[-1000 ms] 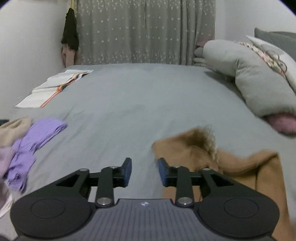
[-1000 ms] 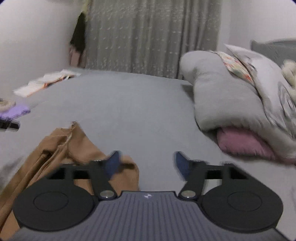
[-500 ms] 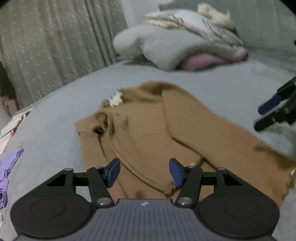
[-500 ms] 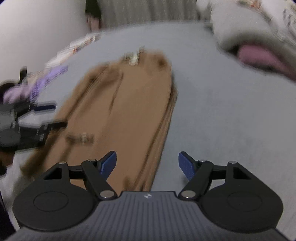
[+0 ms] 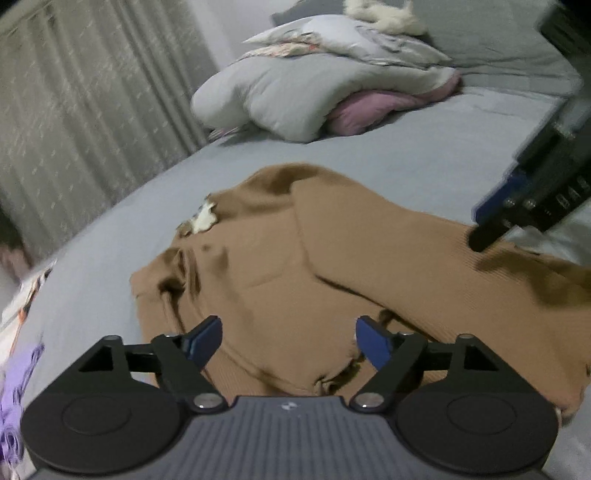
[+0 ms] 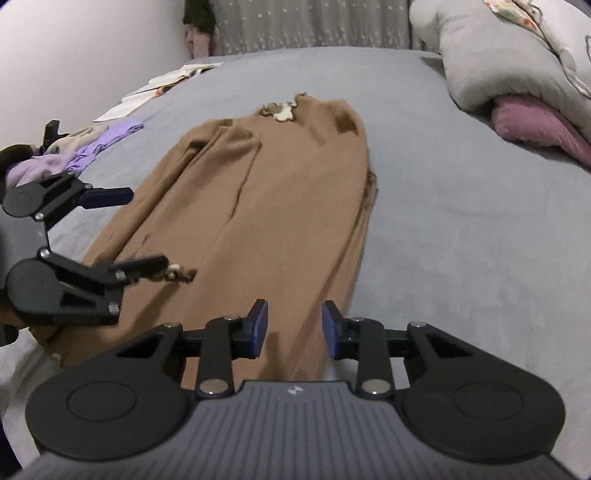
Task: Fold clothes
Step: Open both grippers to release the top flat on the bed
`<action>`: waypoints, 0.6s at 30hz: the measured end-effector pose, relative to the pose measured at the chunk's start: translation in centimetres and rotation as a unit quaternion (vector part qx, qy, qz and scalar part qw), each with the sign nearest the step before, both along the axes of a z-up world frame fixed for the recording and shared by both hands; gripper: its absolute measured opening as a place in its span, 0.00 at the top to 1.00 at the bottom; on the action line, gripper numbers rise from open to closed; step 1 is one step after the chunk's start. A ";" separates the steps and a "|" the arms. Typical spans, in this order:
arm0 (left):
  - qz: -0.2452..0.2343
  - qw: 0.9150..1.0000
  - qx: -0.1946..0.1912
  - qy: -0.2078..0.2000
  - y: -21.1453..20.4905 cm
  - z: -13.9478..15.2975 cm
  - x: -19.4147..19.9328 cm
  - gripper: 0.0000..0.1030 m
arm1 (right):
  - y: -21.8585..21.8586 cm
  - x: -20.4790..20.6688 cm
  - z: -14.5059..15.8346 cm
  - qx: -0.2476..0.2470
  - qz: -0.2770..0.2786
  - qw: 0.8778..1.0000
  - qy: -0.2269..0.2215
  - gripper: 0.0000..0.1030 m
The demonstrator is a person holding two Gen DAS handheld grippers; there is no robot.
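Observation:
A long brown ribbed garment [image 6: 280,192] lies spread lengthwise on the grey bed [image 6: 461,221], with a cream lace patch [image 6: 280,110] at its far neck end. My right gripper [image 6: 293,326] hovers over the near hem, its jaws narrowed but still apart, with fabric showing in the gap. In the left wrist view the same garment [image 5: 295,266] fills the middle. My left gripper [image 5: 290,339] is wide open just above the garment's near edge. Seen from the right, the left gripper [image 6: 129,230] straddles the garment's left side edge near a frilly trim [image 6: 177,275].
A grey duvet heap [image 6: 498,66] with a pink cushion [image 6: 532,122] under it sits at the bed's far right. Purple and beige clothes [image 6: 88,147] lie at the left edge, with white papers [image 6: 162,85] beyond. A grey curtain [image 6: 314,22] hangs behind the bed.
The garment went from a crumpled heap to lying flat and stretched out. Both grippers dropped toward its near end. The left jaws opened wider and the right jaws narrowed.

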State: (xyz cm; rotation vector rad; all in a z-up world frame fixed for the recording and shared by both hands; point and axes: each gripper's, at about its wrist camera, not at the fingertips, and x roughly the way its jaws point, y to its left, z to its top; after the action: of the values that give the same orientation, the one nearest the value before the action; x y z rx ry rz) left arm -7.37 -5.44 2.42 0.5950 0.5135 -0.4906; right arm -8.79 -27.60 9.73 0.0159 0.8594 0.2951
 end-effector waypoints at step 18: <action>0.004 0.999 -0.025 0.047 -0.4 -1.0 2.8 0.86 | 0.5 2.1 -1.2 -0.023 0.006 1.000 0.017 0.97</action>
State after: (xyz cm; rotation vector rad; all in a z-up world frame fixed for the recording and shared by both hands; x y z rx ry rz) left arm -4.57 -5.84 1.44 0.5231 0.5904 -0.5241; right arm -6.72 -27.12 8.50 -0.0275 0.8992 0.2877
